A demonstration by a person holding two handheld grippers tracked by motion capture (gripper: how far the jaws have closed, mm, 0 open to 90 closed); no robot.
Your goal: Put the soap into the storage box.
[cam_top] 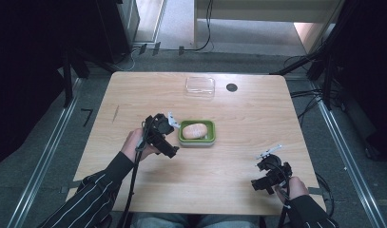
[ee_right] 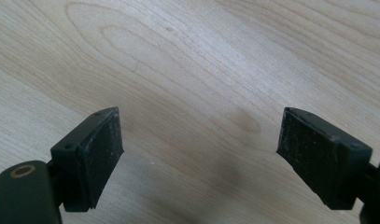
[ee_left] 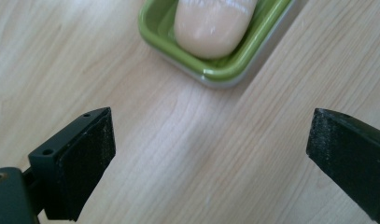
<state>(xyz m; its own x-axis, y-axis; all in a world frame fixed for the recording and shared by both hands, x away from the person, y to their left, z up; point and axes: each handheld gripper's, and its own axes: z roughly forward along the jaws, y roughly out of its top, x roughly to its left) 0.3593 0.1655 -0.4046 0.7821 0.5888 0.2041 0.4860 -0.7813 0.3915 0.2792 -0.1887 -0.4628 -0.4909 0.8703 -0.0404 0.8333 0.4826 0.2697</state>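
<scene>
Table (cam_top: 148,90): left hand-held gripper (cam_top: 173,124) spread wide beside green tray (ee_left: 221,72); bread roll (ee_left: 211,25) looks soft, pinch its sides lightly.

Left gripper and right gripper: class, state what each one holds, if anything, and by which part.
Nothing is held. The left gripper stands open above bare wood, just short of the green rectangular dish with the pale oval bread roll. The right gripper is open over the wooden table.

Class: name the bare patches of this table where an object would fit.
Free: the table's far-left corner, the right side between green tray and right gripper, and the near middle. Crowded: where the left gripper meets the tray; clear lid behind.
</scene>
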